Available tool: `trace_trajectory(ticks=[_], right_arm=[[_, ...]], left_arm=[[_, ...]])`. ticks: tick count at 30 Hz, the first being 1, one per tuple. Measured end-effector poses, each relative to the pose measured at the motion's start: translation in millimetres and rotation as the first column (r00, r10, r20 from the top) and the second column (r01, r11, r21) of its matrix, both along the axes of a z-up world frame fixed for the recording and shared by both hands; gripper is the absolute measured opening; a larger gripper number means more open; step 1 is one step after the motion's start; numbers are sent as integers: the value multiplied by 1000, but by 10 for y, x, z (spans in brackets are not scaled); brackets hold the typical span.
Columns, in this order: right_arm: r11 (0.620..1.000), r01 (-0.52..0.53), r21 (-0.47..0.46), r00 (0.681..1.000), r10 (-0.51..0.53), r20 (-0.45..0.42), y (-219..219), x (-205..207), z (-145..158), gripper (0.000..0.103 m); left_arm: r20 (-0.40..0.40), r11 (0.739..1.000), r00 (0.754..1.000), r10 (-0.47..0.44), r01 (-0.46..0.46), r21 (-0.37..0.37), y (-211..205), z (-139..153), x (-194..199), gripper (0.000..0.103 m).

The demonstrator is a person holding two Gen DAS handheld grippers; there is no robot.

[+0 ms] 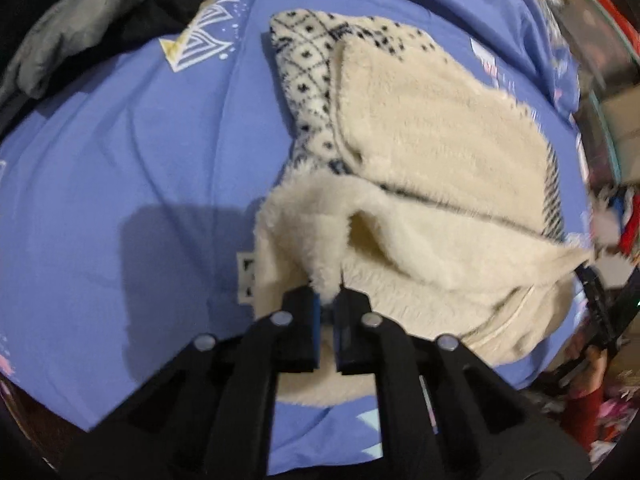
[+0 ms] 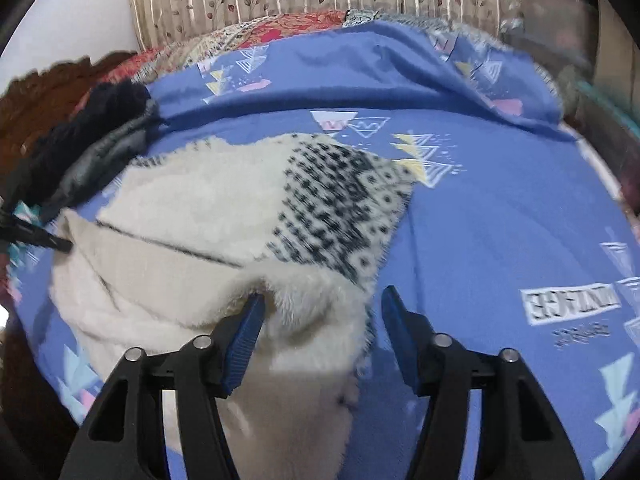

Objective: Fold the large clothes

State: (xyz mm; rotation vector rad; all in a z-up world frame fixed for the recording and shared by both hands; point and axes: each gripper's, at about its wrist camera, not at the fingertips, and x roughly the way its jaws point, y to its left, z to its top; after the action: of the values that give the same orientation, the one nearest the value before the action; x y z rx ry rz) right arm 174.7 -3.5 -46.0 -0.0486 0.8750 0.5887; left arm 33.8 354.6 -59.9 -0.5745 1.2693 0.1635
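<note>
The cream fleece garment (image 1: 420, 152) lies partly folded on the blue bedsheet (image 1: 140, 168), filling the centre and right of the left wrist view. The left tool (image 1: 328, 300), at lower centre, is pinched narrow on a tuft of its near edge. In the right wrist view, the right tool (image 2: 322, 304) stands wide, its left finger touching the fleece. A grey jacket (image 1: 80, 28) lies upper left.

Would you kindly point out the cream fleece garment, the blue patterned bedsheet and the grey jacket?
Cream fleece garment (image 1: 432, 120): left wrist view, on its plush inner lining.
Blue patterned bedsheet (image 2: 500, 216): right wrist view, on a bare stretch right of the garment.
Grey jacket (image 1: 88, 20): left wrist view, on its crumpled body.
</note>
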Motion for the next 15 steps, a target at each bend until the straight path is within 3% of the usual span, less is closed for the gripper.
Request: trace_trajectory(ticks=[2, 5, 8, 10, 15], right_arm=[[997, 30, 65, 1000, -30, 0, -56, 51, 156, 35], [984, 58, 166, 996, -68, 53, -149, 166, 516, 35], [980, 80, 184, 993, -95, 74, -122, 427, 719, 35], [977, 113, 182, 989, -128, 70, -99, 655, 763, 35], [948, 236, 214, 972, -231, -48, 21, 1467, 574, 35]], left_arm=[[35, 1000, 999, 18, -18, -18, 80, 112, 29, 4], [123, 997, 991, 45, -38, -63, 208, 423, 57, 4], [188, 992, 977, 98, -80, -98, 400, 682, 187, 4], [202, 987, 970, 133, -112, -111, 544, 788, 357, 4], [198, 971, 953, 227, -206, -122, 841, 808, 943, 4]])
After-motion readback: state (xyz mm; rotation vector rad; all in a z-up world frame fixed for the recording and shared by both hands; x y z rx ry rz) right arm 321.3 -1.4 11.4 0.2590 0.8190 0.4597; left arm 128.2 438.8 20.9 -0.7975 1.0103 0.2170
